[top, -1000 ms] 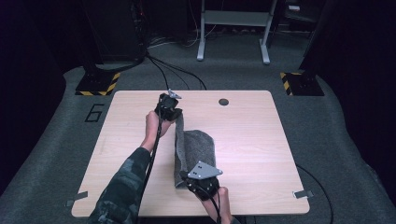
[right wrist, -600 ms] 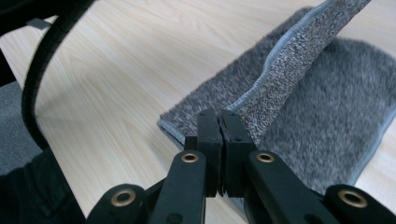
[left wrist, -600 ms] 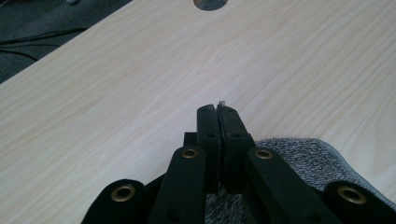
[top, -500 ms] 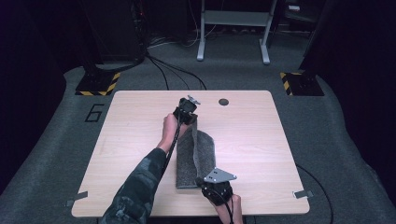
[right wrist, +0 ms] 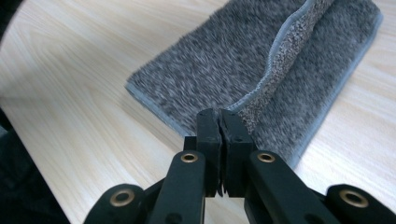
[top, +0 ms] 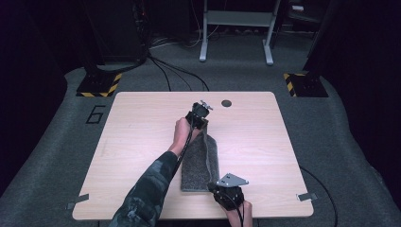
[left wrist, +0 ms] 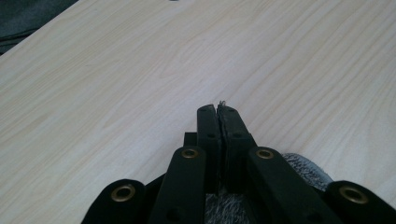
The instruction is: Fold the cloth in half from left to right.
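Because the shaggy grey rectangular mat (top: 201,163) is soft and floppy, you keep its far edge pinched in your left gripper (left wrist: 218,108) and its near hemmed edge clamped in your right gripper (right wrist: 219,113), lengthwise between them.

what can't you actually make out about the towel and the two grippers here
- Left gripper view: its own fingers cover the grey towel; only fibres poke from the tips.
- Right gripper view: the fingers block the towel's pinched edge, and the frame top cuts off its far end.
- High view: the small dark disc on the table is too small to identify.
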Demonstrator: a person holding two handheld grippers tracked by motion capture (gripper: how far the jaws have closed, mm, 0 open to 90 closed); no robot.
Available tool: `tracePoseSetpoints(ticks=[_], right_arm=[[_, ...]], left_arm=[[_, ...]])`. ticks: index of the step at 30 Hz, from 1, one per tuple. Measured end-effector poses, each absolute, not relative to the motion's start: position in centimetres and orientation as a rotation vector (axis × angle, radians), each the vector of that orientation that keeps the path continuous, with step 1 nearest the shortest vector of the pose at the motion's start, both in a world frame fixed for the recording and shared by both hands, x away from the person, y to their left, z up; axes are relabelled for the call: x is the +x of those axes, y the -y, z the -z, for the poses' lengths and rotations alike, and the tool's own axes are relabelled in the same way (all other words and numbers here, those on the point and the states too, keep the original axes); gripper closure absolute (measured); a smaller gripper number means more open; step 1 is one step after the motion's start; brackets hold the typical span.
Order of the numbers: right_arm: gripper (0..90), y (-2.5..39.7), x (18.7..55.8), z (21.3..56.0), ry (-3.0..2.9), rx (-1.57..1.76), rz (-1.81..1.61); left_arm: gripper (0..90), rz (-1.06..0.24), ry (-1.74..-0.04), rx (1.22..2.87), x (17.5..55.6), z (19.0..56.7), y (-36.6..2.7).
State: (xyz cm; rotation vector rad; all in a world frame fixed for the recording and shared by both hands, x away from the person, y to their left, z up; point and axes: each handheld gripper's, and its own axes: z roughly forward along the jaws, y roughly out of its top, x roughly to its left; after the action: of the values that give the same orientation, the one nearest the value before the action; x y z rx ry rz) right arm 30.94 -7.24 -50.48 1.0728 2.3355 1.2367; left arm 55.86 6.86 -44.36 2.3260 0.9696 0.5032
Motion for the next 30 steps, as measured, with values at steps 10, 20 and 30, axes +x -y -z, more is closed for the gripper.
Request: tracePoseSetpoints(ticks=[10, 20, 30], right_arm=[[67.3, 8.5, 30.7, 51.3, -2.311, 1.148, -1.125], [39.4, 11.5, 31.0, 50.6, -2.232, 1.258, -1.117], [19.9, 10.3, 34.9, 49.4, -2.254, 1.217, -1.094]], left_arm=[[32.4, -0.509, -1.06, 2.267, 55.9, 44.3, -7.5], [19.0, -0.501, -1.105, 2.217, 54.4, 44.2, -11.8], [15.3, -0.435, -1.108, 2.246, 49.7, 46.5, -14.5]])
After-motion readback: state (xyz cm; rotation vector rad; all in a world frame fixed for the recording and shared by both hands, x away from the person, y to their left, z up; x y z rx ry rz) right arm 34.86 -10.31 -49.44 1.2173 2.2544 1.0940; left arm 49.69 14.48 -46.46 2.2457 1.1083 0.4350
